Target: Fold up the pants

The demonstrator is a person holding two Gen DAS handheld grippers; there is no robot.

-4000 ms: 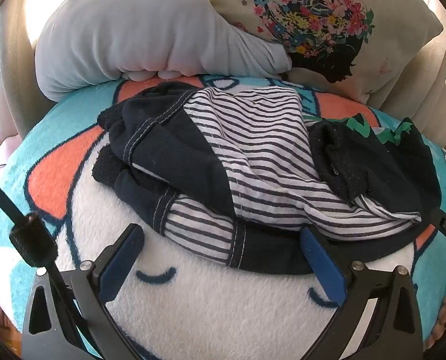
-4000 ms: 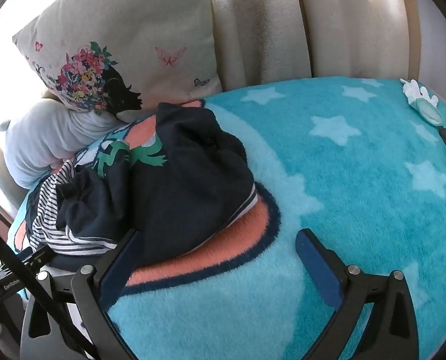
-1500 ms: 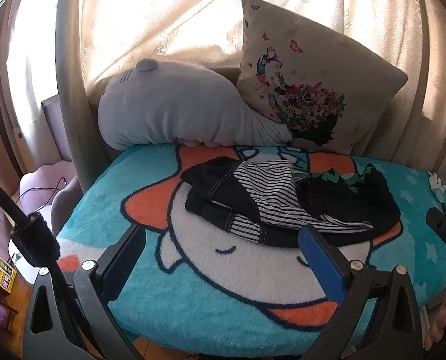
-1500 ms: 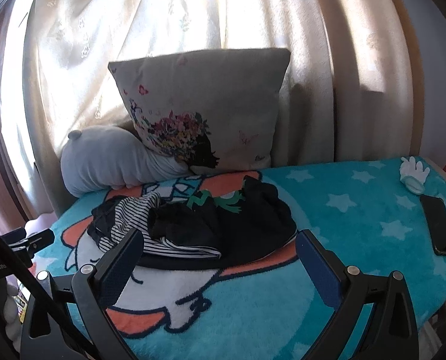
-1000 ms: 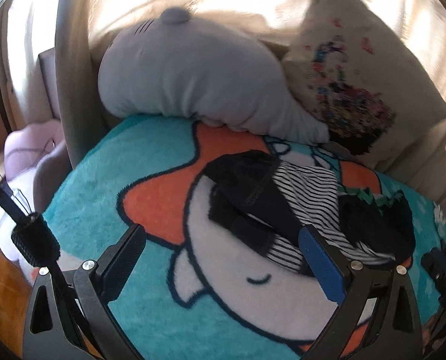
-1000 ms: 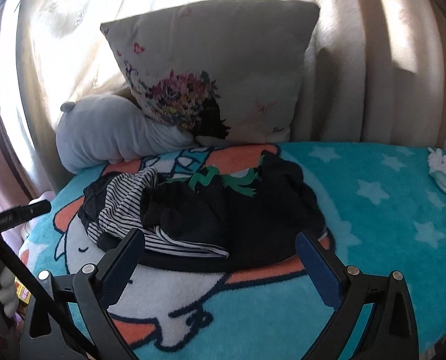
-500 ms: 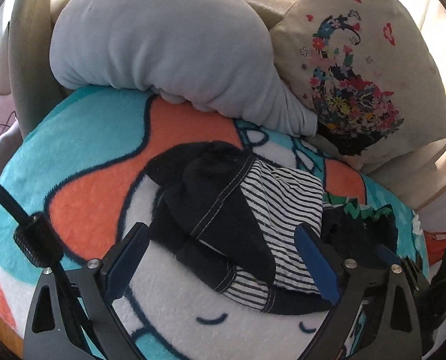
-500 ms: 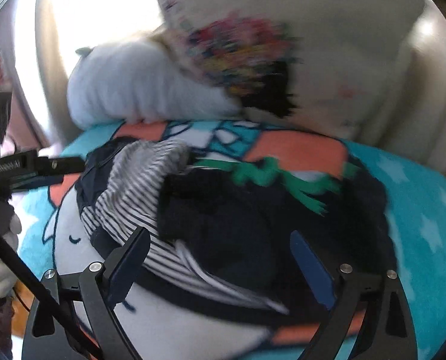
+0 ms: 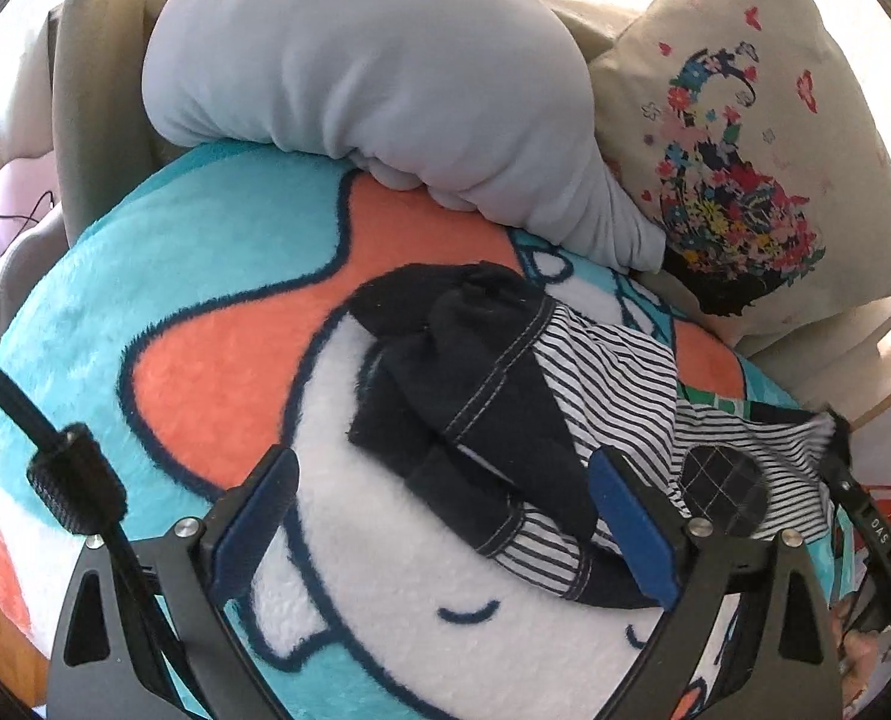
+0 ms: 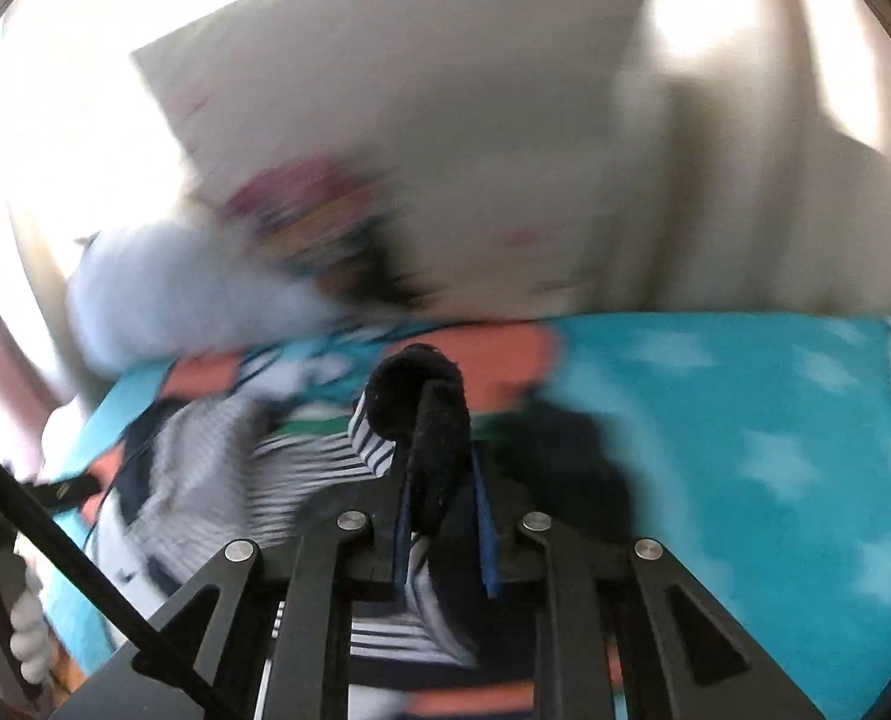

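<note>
— Where are the pants [image 9: 505, 414] right now?

— Crumpled in a heap on the blanket [image 9: 205, 324], over the white face of the cartoon figure printed on it. From my left wrist view I see dark navy fabric with pale stitching bunched on the left side of the heap and a black-and-white striped lining turned out to the right. A grey plush pillow [image 9: 385, 90] lies behind them, and a cream cushion with a flower print [image 9: 745, 150] leans beside that.

— And the left tool [image 9: 439, 531]?

— Spread wide, nothing between its blue pads. It hangs just in front of the near edge of the heap; the right-hand pad overlaps the striped hem in my view, but I can't say it touches.

— The right tool [image 10: 442, 528]?

— Its jaws have just been closing, and they now pinch a fold of the pants: a dark navy roll with striped lining sticks up between the narrow blue pads. My right wrist view is badly smeared, so which part of the garment that is, waistband or leg, I can't tell. In the left view the right tool shows at the far right edge, with the striped cloth drawn up toward it.
</note>
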